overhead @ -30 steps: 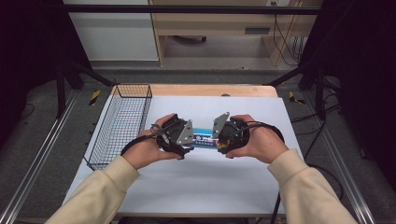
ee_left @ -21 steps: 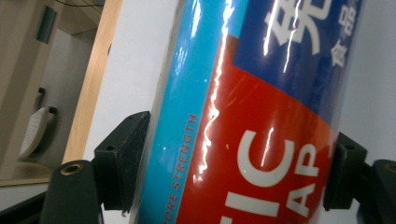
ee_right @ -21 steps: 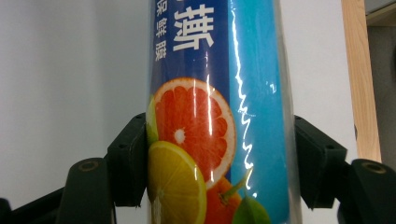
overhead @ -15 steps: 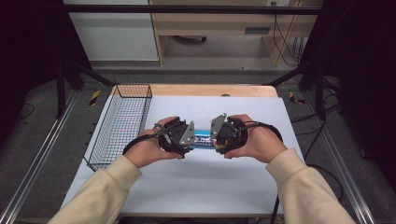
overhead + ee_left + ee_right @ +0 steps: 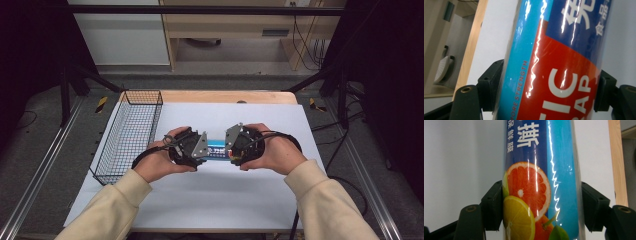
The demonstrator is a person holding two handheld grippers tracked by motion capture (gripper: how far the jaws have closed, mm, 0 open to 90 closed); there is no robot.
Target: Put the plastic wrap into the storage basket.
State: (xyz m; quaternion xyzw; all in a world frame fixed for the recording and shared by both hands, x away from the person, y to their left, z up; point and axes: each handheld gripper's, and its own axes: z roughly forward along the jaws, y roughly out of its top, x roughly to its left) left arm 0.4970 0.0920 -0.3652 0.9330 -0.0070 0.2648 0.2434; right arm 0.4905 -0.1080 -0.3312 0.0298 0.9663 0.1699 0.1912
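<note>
Plastic wrap roll (image 5: 217, 149), a shrink-wrapped tube printed in blue, red and turquoise with citrus fruit pictures, lies crosswise near the middle of the white table (image 5: 220, 200), held at both ends. From the high view I see my left gripper (image 5: 196, 150) closed on the roll's left end and my right gripper (image 5: 231, 148) closed on its right end, the two facing each other with just a short stretch of blue label showing between them. In the left gripper view the black jaws press against both sides of the roll (image 5: 554, 62), over the red part of the label; in the right gripper view the jaws clamp it the same way (image 5: 541, 182), beside the printed orange slice. I cannot tell whether the roll rests on the table or is lifted slightly above it. A wire basket (image 5: 131, 135) stands at the left edge of the table, just beside my left hand (image 5: 161, 162), and looks like the likely place for the roll. To do this well, I judge that I should keep both grips even and the roll level, since the glossy film looks slippery, and move both hands together so that neither end twists or slides out before it clears the basket's near wall.
</note>
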